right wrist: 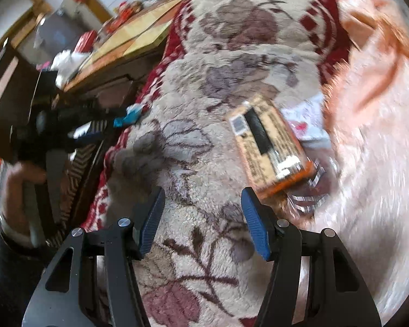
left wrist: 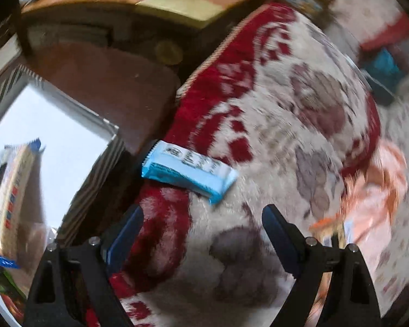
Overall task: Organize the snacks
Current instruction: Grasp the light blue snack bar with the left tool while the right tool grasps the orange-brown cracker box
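Snacks lie loose on a patterned blanket [left wrist: 272, 103]. Left wrist view: blue-and-white snack pack [left wrist: 189, 170] at the blanket's left edge, just beyond the left gripper [left wrist: 201, 234]; jaws wide apart, nothing between, angled steeply down; white tray [left wrist: 68, 136] at far left already holds a cracker pack [left wrist: 11, 190]; likely step: reaching for the blue pack, next lower and close. Right wrist view: right gripper [right wrist: 203, 218] half-spread, empty, pointing down; orange snack pack [right wrist: 270, 147] beyond its right finger, apart.
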The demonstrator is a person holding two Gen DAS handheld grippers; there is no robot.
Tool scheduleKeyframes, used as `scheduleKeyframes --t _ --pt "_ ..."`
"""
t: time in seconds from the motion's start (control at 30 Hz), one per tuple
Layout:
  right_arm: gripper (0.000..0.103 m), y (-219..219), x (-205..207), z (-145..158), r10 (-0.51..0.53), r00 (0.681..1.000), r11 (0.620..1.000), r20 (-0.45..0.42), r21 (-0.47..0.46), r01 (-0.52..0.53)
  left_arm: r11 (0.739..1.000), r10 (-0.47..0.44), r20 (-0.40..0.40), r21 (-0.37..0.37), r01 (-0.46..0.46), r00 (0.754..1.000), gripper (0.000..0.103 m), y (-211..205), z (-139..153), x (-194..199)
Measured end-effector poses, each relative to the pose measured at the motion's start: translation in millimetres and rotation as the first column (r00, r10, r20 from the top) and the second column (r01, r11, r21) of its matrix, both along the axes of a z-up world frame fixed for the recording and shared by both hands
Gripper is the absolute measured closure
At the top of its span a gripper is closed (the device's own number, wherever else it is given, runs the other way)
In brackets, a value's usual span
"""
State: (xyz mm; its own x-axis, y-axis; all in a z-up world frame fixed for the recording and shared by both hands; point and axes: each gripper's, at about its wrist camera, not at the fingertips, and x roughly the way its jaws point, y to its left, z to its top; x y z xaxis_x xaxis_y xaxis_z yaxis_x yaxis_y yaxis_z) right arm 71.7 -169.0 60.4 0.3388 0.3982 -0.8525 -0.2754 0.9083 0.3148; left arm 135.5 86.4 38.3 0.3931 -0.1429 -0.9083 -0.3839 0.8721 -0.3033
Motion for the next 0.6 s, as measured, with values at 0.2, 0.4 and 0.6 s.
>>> scheduleKeyframes --t 0.2,0.4,0.6 --pt "0.045 -0.1 7.8 6.0 0.016 1.000 0.997 0.016 0.073 -0.017 0.980 0.182 -0.102 -0.068 -0.189 0.978 0.013 6.6 -15.7 16.1" --pt "0.045 -27.0 15.9 6.2 -0.014 1.000 0.993 0.022 0.119 0.011 0.906 0.392 -0.200 -0.086 -0.414 0.898 0.013 17.2 -32.3 23.5" --pt "0.045 -59.1 23.0 -1.9 -0.088 0.996 0.973 -0.015 0.211 0.089 0.868 0.479 -0.230 -0.021 -0.496 0.847 0.008 10.7 -47.1 34.7"
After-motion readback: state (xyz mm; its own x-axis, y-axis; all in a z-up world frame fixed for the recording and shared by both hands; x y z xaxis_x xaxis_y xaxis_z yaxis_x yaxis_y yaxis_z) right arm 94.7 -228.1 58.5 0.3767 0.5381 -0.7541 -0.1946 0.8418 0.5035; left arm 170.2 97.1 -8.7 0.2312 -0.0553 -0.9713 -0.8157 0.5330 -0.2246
